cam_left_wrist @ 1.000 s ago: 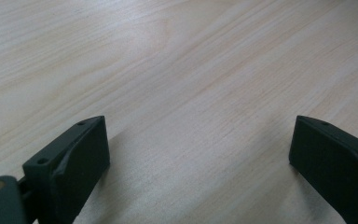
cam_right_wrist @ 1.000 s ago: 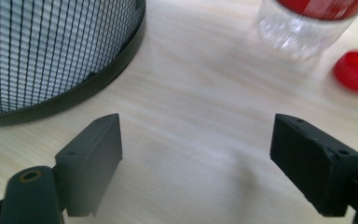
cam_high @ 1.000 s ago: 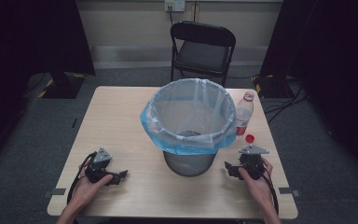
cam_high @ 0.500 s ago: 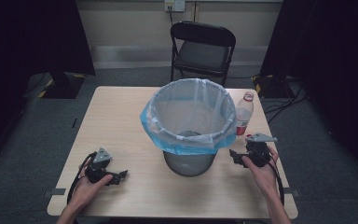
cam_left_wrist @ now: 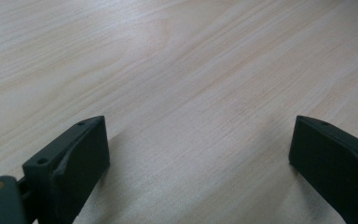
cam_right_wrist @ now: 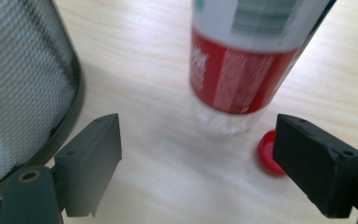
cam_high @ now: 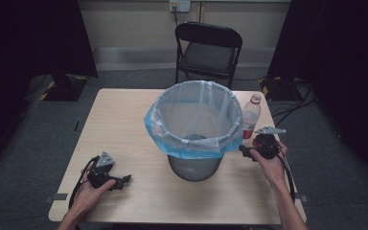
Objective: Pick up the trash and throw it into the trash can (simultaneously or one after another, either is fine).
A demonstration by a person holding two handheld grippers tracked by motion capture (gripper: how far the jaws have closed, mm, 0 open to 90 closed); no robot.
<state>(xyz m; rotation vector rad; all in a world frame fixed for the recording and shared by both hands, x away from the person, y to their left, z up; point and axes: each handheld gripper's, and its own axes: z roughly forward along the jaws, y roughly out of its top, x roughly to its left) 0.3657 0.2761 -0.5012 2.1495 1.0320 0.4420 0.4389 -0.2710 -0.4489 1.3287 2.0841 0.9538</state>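
Right gripper (cam_high: 249,149) has moved far, toward the clear plastic bottle with a red label (cam_high: 250,116) — jaws wide, empty | bottle upright, just right of the mesh bin (cam_high: 194,167), red cap (cam_right_wrist: 270,152) beside its base | likely light, crushable, slick — grip the label band | left gripper (cam_high: 122,180) open, empty, resting near-left.

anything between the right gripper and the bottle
Nothing visible. The right gripper is open, and the bottle stands upright just ahead of the gap. A red cap lies beside its base; the bin is off to one side.
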